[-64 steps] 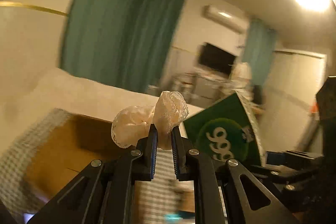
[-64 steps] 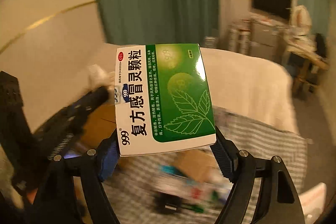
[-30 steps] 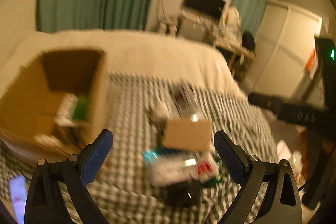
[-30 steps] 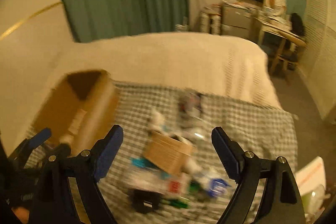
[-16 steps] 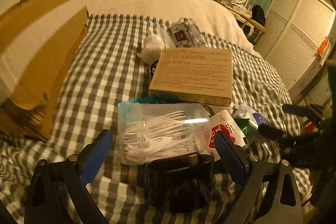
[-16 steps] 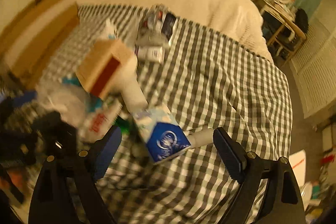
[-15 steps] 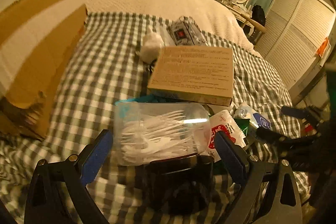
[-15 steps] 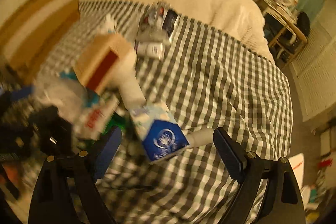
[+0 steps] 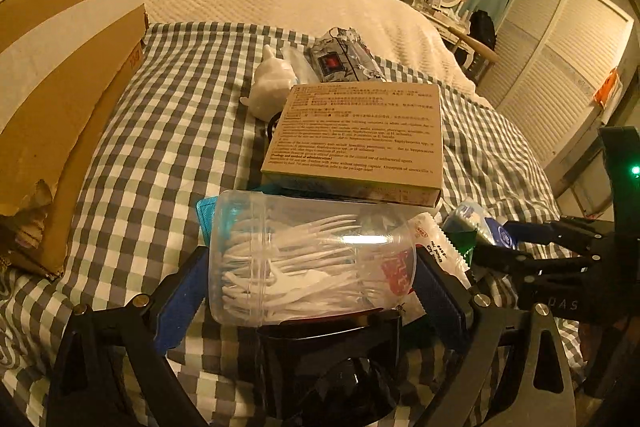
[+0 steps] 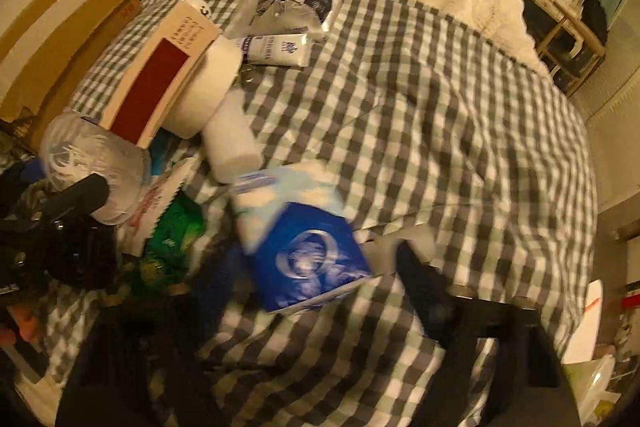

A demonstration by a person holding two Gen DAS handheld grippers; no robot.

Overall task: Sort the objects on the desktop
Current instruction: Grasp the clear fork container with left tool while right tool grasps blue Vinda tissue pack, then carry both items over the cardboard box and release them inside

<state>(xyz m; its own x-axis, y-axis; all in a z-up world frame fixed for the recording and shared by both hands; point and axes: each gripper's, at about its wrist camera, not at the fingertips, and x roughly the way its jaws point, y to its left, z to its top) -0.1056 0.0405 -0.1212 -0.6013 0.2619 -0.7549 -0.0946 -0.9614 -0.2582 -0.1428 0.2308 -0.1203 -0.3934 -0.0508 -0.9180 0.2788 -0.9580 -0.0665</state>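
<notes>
Our left hand-held gripper (image 9: 312,291) has its jaws spread wide, one blue pad at each end of the clear tub of plastic forks (image 9: 308,259) that lies on its side on the checked bedspread (image 9: 172,131); we cannot tell whether the pads already touch it. Two seconds ago this gripper pinched a pale lacy cloth, and that is gone from it now. Our right hand-held gripper (image 10: 304,291) is blurred by motion, jaws apart, straddling the blue-and-white carton (image 10: 304,247). It carried the green medicine box two seconds ago and carries nothing now. So both loads are delivered, most likely into the cardboard box (image 9: 60,75) at the left of the bed, and both grippers have come down from above the pile to a fresh pick each.

Just beyond the fork tub, the tan printed box (image 9: 356,139) rests tilted on other things, with a white figurine (image 9: 272,87) and a silver foil packet (image 9: 344,55) behind it. A red-and-white sachet (image 9: 432,251) lies against the tub's right end. In the right view, two white rolls (image 10: 224,107) and a white tube (image 10: 276,51) sit beyond the carton, and a green wrapper (image 10: 172,231) to its left.

We judge the sorting well short of done: much of the pile remains.
</notes>
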